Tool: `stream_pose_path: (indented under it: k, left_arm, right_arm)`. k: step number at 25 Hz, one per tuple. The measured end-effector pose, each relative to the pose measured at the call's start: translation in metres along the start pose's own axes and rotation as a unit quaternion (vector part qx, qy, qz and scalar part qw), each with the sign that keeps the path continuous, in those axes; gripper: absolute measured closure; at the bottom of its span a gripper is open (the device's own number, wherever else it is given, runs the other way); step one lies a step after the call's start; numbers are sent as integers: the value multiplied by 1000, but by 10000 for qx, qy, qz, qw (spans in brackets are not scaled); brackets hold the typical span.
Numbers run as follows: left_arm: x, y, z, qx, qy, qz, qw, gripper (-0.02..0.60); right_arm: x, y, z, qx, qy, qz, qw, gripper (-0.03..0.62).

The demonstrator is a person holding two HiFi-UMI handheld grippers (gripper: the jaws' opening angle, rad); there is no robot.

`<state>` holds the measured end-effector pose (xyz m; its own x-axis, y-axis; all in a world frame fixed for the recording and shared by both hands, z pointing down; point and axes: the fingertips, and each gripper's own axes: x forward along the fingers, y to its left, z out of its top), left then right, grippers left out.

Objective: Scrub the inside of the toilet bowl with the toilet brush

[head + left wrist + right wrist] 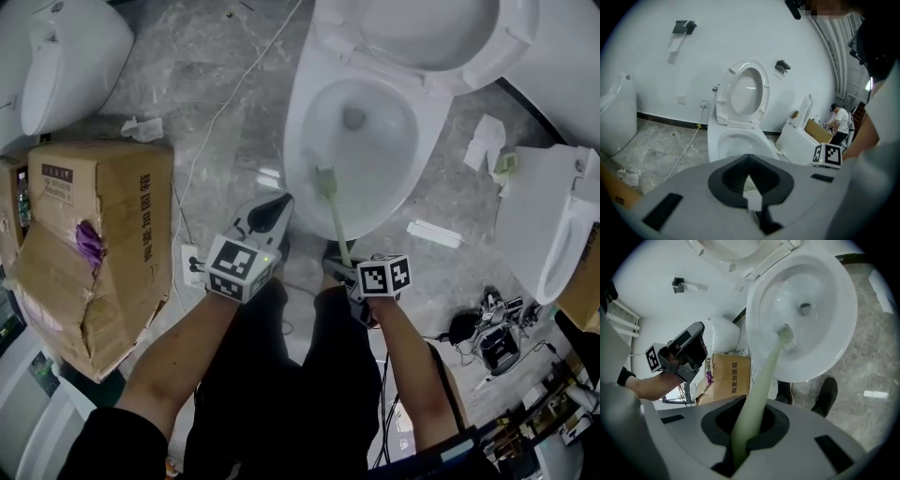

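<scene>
Toilet bowl (314,131) fills twelve o'clock of the head view, white inside. Only the left gripper view shows its raised seat (745,93) upright against the wall. Both forearms reach forward side by side. The left gripper (270,211) hangs outside the rim at eight o'clock, jaws nearly together on a pale scrap (751,197) I cannot identify. The right gripper (345,270) clamps the pale green toilet brush (761,385), its head (785,336) inside the bowl at seven o'clock of the drain (353,117).

Glossy white ceramic toilet bowl (298,131), smooth pale-green plastic toilet brush (336,217), polished grey stone floor (187,66), matt creased cardboard box (103,206)
</scene>
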<state>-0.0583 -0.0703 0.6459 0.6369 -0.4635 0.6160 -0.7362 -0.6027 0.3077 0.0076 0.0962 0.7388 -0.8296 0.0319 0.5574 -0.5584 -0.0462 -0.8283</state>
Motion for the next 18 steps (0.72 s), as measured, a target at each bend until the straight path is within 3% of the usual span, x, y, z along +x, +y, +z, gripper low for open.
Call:
stream_pose_path:
  k: [7, 18]
  left_arm:
    - [-6, 11, -1, -89, -52, 61, 9999, 572]
    - [-16, 28, 7, -173, -172, 174, 9996, 572]
  right_arm:
    - [14, 21, 11, -83, 38, 207, 9997, 571]
    - [22, 35, 48, -246, -44, 199, 9995, 571]
